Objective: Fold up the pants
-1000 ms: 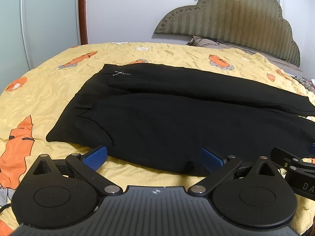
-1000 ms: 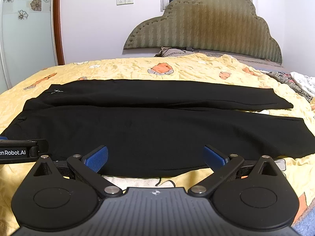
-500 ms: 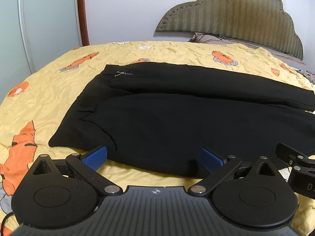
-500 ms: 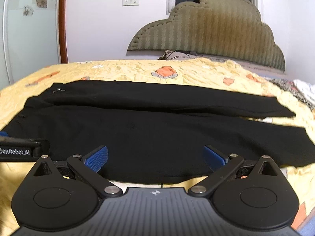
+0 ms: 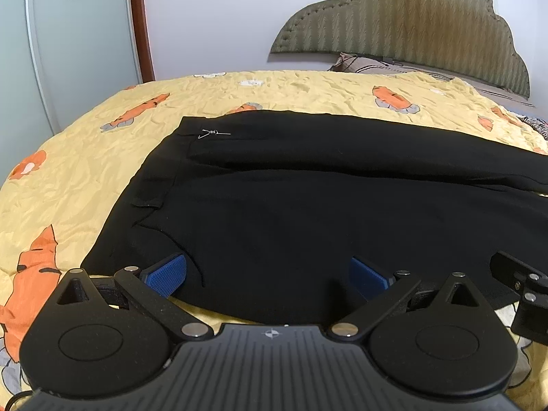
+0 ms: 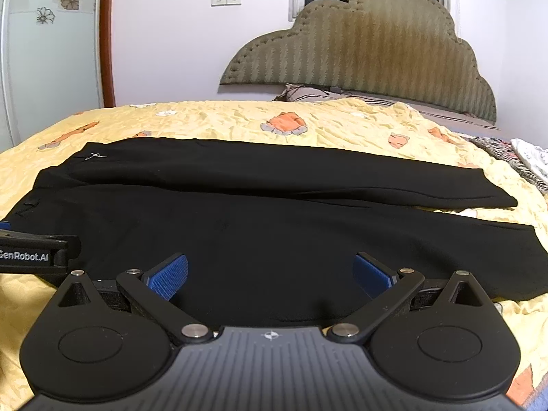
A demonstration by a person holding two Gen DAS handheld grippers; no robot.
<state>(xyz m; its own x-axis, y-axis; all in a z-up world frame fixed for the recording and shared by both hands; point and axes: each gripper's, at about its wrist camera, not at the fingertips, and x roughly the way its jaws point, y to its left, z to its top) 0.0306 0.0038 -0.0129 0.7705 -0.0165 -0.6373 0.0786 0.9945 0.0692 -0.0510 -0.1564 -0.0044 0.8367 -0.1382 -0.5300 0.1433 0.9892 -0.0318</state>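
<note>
Lying flat on the bed [image 5: 85, 157], black pants [image 5: 308, 212] w/ waist to the left & both legs running right, side by side. Far leg's hem [image 6: 493, 195] ends short of the near one. Small metal clasp [image 5: 212, 133] shows at the waistband. Left tongs [image 5: 267, 274] spread wide, nothing btwn the blue pads [image 5: 167, 272], poised over the near edge by the waist. Right tongs [image 6: 270, 274] also wide, empty, over the near leg's edge, approx mid-length. Each tool peeks into the other's view. Headboard [image 6: 370, 44] at the back, clothes pile [image 6: 513, 157] far right.
</note>
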